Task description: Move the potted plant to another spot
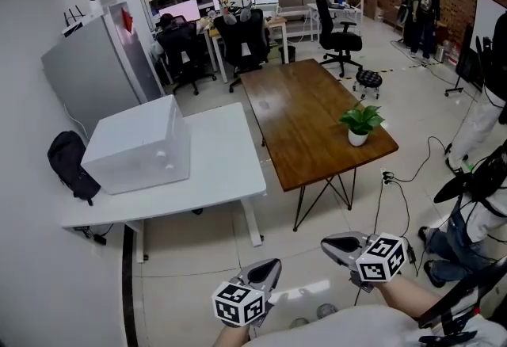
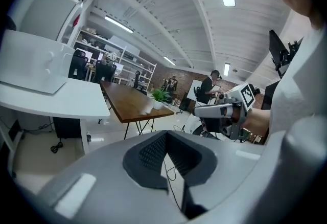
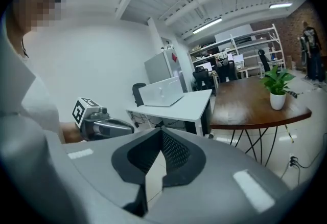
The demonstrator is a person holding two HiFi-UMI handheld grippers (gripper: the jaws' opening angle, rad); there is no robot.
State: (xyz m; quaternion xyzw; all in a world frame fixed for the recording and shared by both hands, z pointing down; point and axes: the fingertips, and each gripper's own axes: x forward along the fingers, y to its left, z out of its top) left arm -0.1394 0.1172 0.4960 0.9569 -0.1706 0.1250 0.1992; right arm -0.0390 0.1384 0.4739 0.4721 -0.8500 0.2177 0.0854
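**Plant not yet touched**

Nothing is done so far. The one potted plant [image 1: 360, 123] stands near the corner of the brown bench [image 1: 305, 120], right of centre in the head view. Your two grippers, left gripper [image 1: 269, 266] and right gripper [image 1: 329, 243], are at the bottom edge, well apart from it. Both have their jaws pressed together on nothing. You have yet to reach, grasp, carry and set down. There are two benches, and the white bench [image 1: 218, 175] carries one box [image 1: 141, 146].

Office, seemingly: desks [image 1: 226, 167], swivel chairs [image 1: 339, 38].

The head view is looking steeply down from afar; both gripper views are looking across, seemingly lower, sharing the far brown table [image 1: 305, 120] and plant [image 1: 361, 120].
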